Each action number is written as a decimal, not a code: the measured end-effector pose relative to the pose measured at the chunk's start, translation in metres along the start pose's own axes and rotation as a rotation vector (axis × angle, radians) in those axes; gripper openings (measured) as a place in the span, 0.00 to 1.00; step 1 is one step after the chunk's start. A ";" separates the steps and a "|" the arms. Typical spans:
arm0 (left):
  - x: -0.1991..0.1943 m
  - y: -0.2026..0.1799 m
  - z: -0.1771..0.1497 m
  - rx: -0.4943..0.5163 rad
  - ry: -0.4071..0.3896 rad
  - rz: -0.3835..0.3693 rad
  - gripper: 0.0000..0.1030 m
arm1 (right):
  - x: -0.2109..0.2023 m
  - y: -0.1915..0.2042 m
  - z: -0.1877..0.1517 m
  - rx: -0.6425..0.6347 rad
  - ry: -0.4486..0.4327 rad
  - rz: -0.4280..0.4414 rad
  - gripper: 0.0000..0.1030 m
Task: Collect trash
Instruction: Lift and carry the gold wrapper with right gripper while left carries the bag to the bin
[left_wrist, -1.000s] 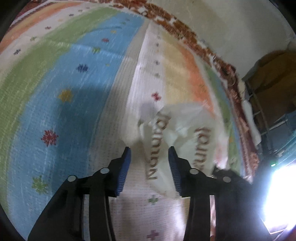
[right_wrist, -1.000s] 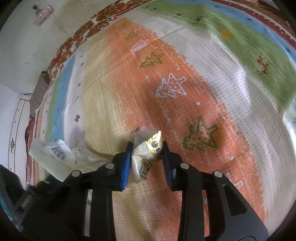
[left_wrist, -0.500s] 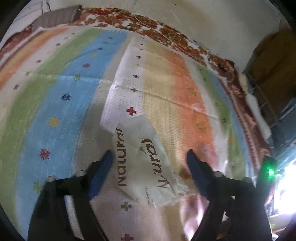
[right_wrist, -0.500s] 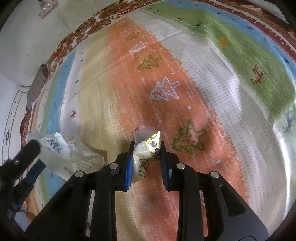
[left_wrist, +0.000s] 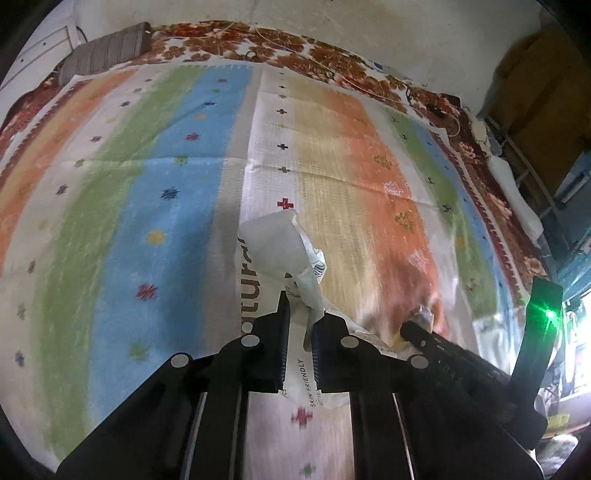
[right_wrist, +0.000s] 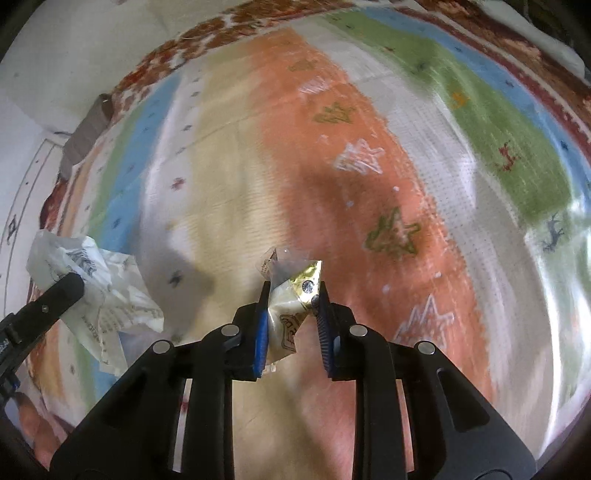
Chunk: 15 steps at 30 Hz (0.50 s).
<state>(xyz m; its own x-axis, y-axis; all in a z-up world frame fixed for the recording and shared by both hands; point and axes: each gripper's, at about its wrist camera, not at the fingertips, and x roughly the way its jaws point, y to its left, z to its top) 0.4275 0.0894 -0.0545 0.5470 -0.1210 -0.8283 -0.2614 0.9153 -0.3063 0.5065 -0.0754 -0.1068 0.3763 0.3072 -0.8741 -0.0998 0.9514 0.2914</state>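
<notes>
The left gripper (left_wrist: 298, 314) is closing its jaws on a crumpled white plastic wrapper (left_wrist: 275, 254). The wrapper is thin and creased, printed with brown lettering, and its folded upper part stands above the blue ribbed pads. Its lower edge hangs below the jaws, clear of the mat (left_wrist: 122, 206).

The right gripper (right_wrist: 291, 299) is closing on a small foil packet (right_wrist: 291, 291). The packet is shiny, gold and cream, sharply creased, with a clear crinkled corner projecting above the fingertips. The blue ribbed pads press on both of its sides.

In the right wrist view, the wrapper (right_wrist: 99, 291) appears at the left edge, bunched against a black finger of the left gripper.

The mat is a woven sheet with a coarse, dotted texture. It carries broad bands of orange, green, blue, cream and white, marked with small crosses, stars and tree figures. Fold lines cross it. A red floral border (left_wrist: 295, 48) runs along its far edge, beside a pale wall (left_wrist: 369, 26).
</notes>
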 end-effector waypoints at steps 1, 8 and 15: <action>-0.005 -0.001 -0.001 0.004 0.000 0.001 0.09 | -0.007 0.005 -0.002 -0.021 -0.008 0.002 0.20; -0.064 0.010 -0.026 0.046 -0.042 -0.004 0.09 | -0.054 0.030 -0.029 -0.136 -0.013 0.047 0.19; -0.115 0.019 -0.054 0.067 -0.086 -0.043 0.09 | -0.114 0.043 -0.065 -0.214 -0.047 0.124 0.19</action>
<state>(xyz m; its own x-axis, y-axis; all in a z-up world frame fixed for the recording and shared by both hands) 0.3167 0.1003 0.0102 0.6237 -0.1298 -0.7708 -0.1840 0.9340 -0.3062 0.3995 -0.0674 -0.0201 0.3912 0.4253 -0.8161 -0.3391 0.8910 0.3017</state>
